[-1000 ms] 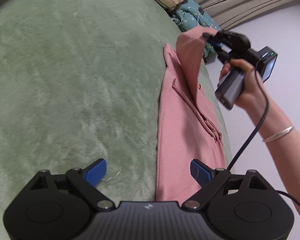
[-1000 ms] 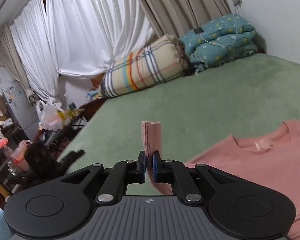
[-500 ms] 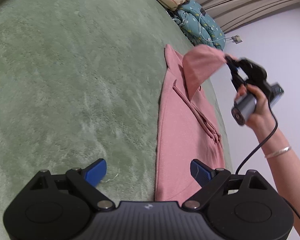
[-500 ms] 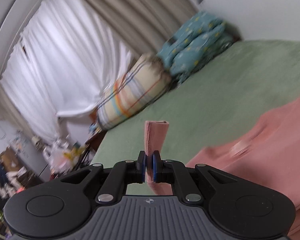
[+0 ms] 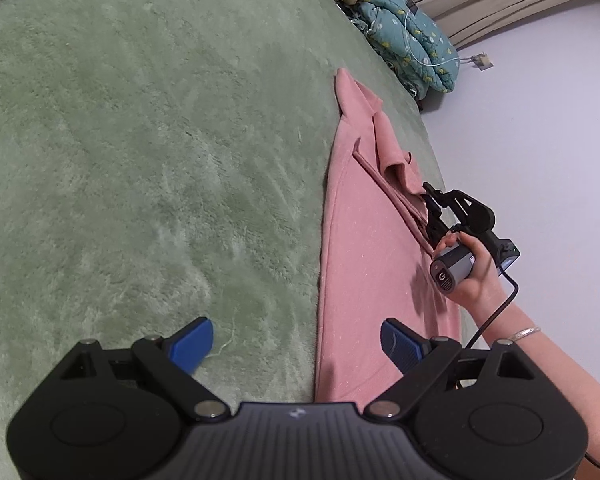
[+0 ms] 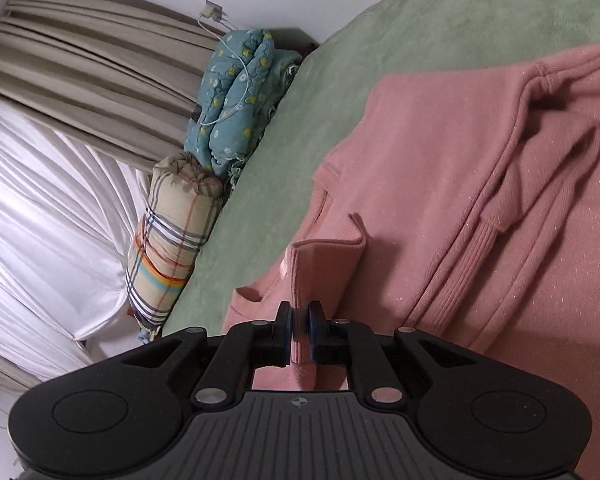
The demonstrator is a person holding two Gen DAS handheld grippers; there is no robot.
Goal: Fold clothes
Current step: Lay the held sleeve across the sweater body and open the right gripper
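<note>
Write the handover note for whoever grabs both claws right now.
Left claw: open, empty, hovering over the near hem of the pink sweatshirt.
Right claw: jaws have just been easing open, ribbed sleeve cuff between the pads.
Sweatshirt lies on the green blanket along its right edge.
Done: sleeve brought across onto the body.
Left: release the cuff, smooth it, fold the body.

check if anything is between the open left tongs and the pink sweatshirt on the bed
Nothing visible is in the way. The left tongs hang open right over the near edge of the pink sweatshirt, with only bare green blanket beside it.
</note>
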